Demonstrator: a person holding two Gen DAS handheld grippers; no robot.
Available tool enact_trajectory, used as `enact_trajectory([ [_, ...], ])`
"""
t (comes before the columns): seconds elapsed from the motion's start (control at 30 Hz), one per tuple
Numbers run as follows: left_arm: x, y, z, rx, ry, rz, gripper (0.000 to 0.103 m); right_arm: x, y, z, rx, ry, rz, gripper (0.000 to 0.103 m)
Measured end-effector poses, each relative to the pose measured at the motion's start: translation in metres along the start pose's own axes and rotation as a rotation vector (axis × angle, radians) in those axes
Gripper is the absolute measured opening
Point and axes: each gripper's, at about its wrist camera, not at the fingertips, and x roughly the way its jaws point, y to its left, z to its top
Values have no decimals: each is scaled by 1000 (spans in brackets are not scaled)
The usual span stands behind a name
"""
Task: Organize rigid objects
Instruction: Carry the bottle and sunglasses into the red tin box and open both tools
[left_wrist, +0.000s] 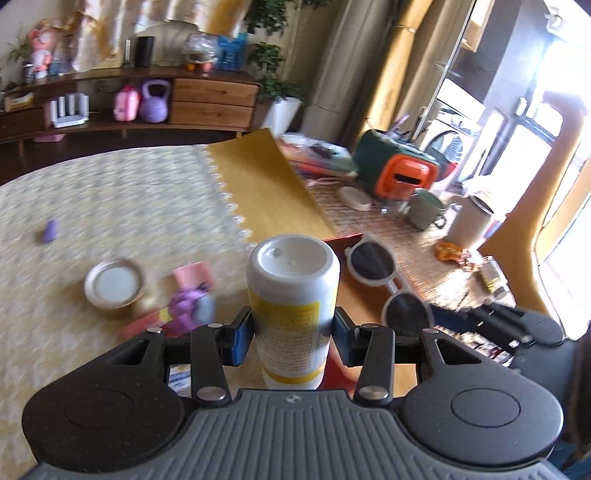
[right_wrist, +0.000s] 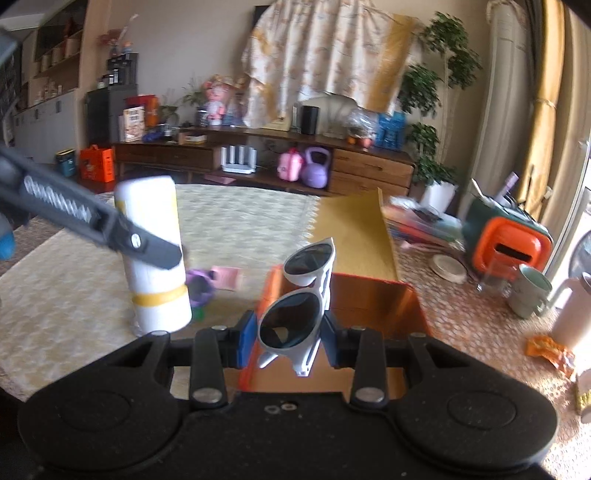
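Observation:
My left gripper (left_wrist: 291, 338) is shut on a white bottle with a yellow label (left_wrist: 291, 295), held upright above the table; the bottle also shows in the right wrist view (right_wrist: 155, 254) at left, with the left gripper's finger across it. My right gripper (right_wrist: 290, 338) is shut on white-framed sunglasses (right_wrist: 301, 299), held over an open orange box (right_wrist: 369, 295). The sunglasses show in the left wrist view (left_wrist: 384, 280) to the right of the bottle. A purple toy (left_wrist: 186, 304) and a pink card (left_wrist: 194, 275) lie on the cream tablecloth (left_wrist: 110, 199).
A round metal lid (left_wrist: 114, 282) and a small purple piece (left_wrist: 50, 230) lie on the cloth. An orange-and-green case (right_wrist: 506, 243), a mug (right_wrist: 528, 291), a white canister (left_wrist: 469, 221), snack wrappers (right_wrist: 550, 350) and books (right_wrist: 417, 218) crowd the right side. A sideboard (right_wrist: 258, 162) stands behind.

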Motion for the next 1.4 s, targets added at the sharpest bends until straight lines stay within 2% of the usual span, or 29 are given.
enact_trajectory([
  [0.27, 45, -44, 23, 62, 70, -41, 45, 14, -36, -15, 23, 25, -54, 37],
  [0.4, 71, -56, 35, 56, 121, -66, 45, 22, -46, -16, 22, 40, -65, 37],
  [0.53, 100, -66, 37, 86, 180, -44, 45, 29, -54, -20, 21, 53, -65, 37],
  [0.8, 146, -59, 31, 68, 295, -14, 45, 38, -58, -28, -4, 82, -44, 37],
  [1.2, 192, -58, 46, 88, 342, 19, 44, 64, -60, -33, 25, 134, -33, 37],
  [1.4, 214, -57, 44, 87, 367, 46, 44, 71, -61, -32, 16, 149, -35, 37],
])
